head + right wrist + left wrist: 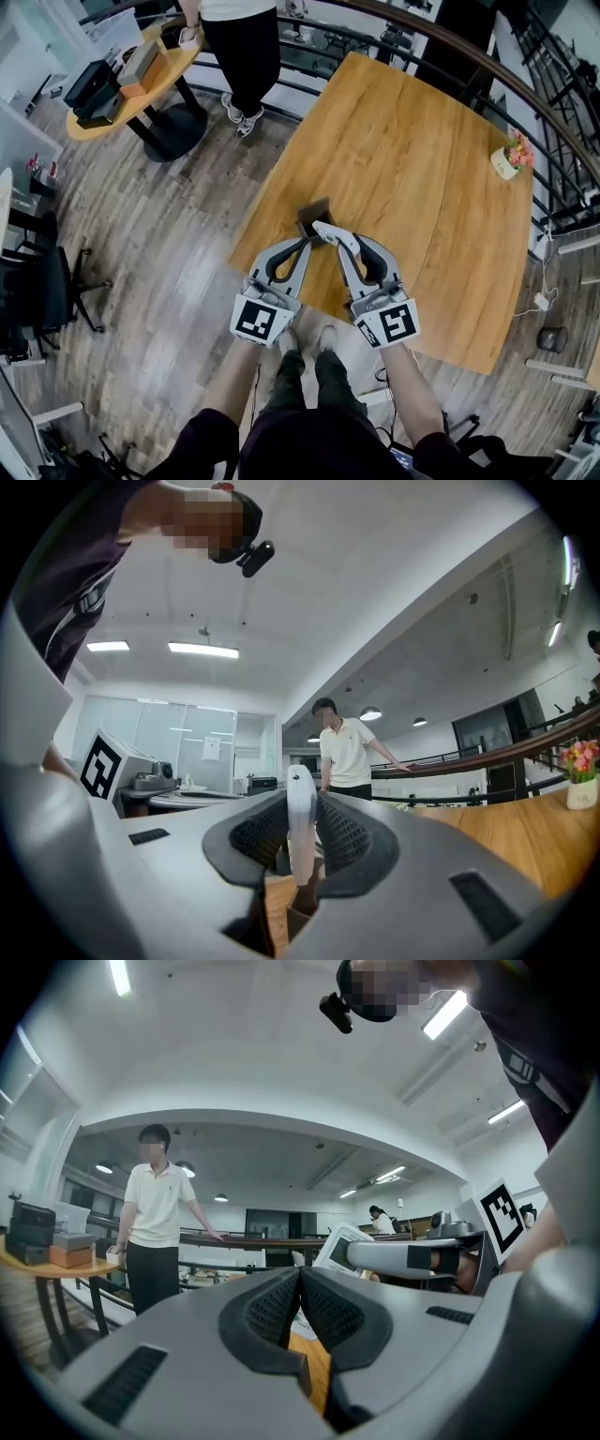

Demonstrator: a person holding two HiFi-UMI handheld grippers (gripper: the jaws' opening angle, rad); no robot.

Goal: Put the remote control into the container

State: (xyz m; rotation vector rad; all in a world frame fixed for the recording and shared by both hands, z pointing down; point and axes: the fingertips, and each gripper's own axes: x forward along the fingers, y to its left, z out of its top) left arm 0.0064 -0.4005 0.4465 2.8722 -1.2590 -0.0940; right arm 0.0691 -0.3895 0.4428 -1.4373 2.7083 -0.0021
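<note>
My right gripper [336, 240] is shut on a white remote control [327, 230], held edge-on between its pads [347, 841] just above a small dark brown container [315, 214] on the wooden table [412, 169]. The remote [301, 803] stands upright in the right gripper view, with the container's rim [298, 921] under it. My left gripper [306, 243] is shut at the container's near left edge. Its pads [272, 1312] meet, and I cannot tell whether they pinch the wall. The left gripper view shows the remote [339, 1246] to the right.
A small pot of flowers [507, 159] stands at the table's far right edge. A person in a white shirt [239, 47] stands by the curved railing [441, 42], beside a round table [131, 89] with boxes. An office chair [42, 291] sits at left.
</note>
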